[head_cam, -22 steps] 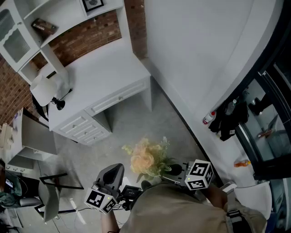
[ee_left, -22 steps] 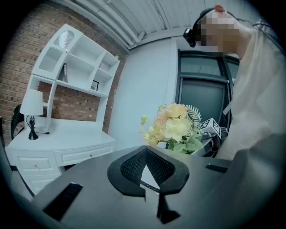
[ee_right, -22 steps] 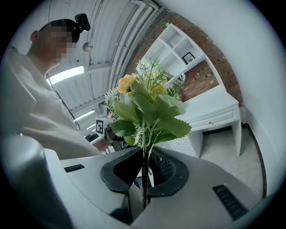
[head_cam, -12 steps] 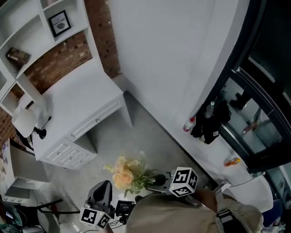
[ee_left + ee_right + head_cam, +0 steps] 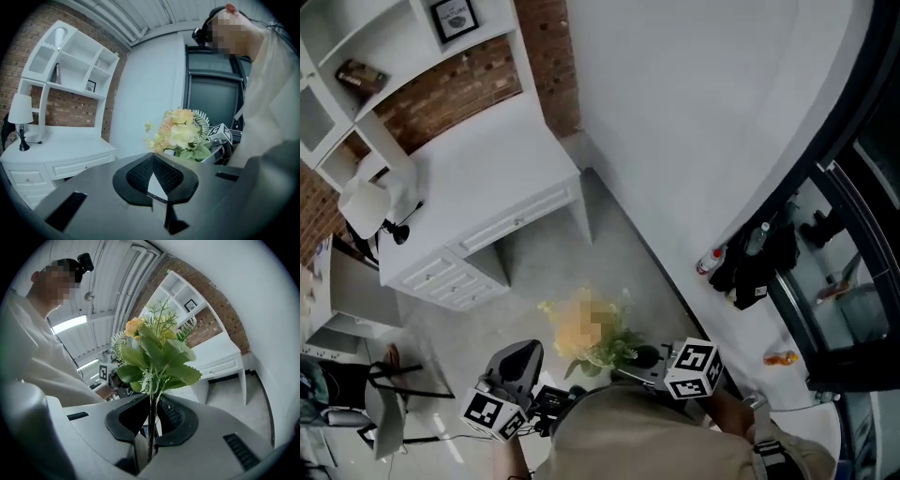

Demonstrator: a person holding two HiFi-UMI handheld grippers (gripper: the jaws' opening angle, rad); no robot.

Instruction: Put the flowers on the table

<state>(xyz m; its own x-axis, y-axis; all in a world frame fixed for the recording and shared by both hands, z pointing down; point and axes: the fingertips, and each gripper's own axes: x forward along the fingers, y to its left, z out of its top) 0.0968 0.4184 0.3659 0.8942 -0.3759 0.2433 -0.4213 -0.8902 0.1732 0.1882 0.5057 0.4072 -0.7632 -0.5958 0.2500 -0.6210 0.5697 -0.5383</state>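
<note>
1. Flowers (image 5: 584,328): a bunch of pale yellow blooms with green leaves, carried upright in the air over the grey floor (image 5: 614,253), close in front of the person's body. It does not touch the table.
2. Right gripper (image 5: 641,356): its jaws are clamped on the bunch's thin stems just below the leaves, as the right gripper view shows (image 5: 151,430). The blooms (image 5: 152,355) rise above the pads.
3. Left gripper (image 5: 521,358): its jaws are drawn together on nothing (image 5: 154,180) and it is carried just beside the bunch (image 5: 180,133).
4. Table (image 5: 478,183): a white desk with drawers and a lamp (image 5: 366,202) at its far end. Its top is bare near the brick wall and lies well apart from the bunch.
5. Change: over the last second the desk swings left and back in the head view, while the bunch keeps its place before the body. This suggests the carry is still under way, with the setting-down yet to come.
</note>
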